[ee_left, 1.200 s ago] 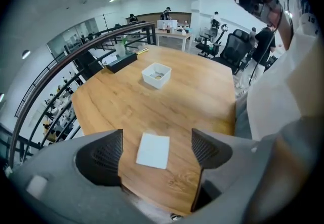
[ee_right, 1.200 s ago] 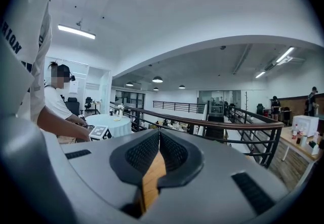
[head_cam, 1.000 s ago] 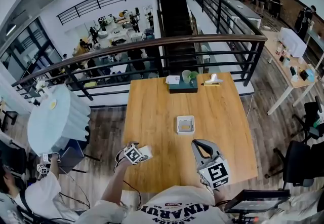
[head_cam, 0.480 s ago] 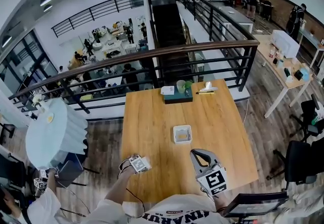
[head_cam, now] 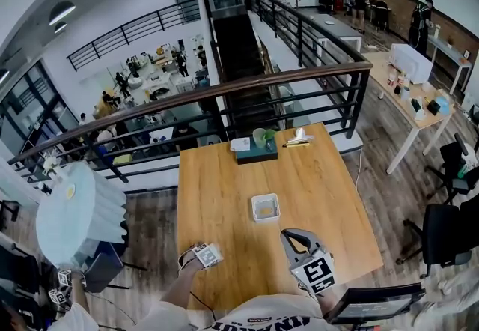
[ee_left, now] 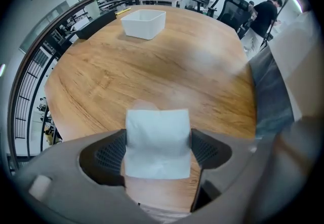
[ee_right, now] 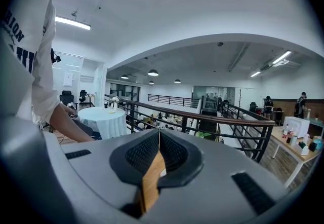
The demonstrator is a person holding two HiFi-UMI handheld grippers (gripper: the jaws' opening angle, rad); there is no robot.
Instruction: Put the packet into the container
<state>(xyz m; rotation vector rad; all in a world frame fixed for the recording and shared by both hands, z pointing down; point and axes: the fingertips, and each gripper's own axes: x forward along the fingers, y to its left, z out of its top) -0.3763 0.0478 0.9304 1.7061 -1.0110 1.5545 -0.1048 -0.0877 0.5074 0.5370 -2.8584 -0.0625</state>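
Clamping the white packet (ee_left: 157,143) between left gripper (head_cam: 215,253) jaws, hovering over the wooden table's (ee_left: 152,73) near edge, well apart from the white container (ee_left: 144,24); keeping right gripper (ee_right: 158,153) jaws pressed together, empty.

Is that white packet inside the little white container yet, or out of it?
Out. The left gripper clamps the packet above the table, while the container stands apart, farther across.

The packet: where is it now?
In the left gripper view, the packet is clamped in the left tongs over the table, short of the container.
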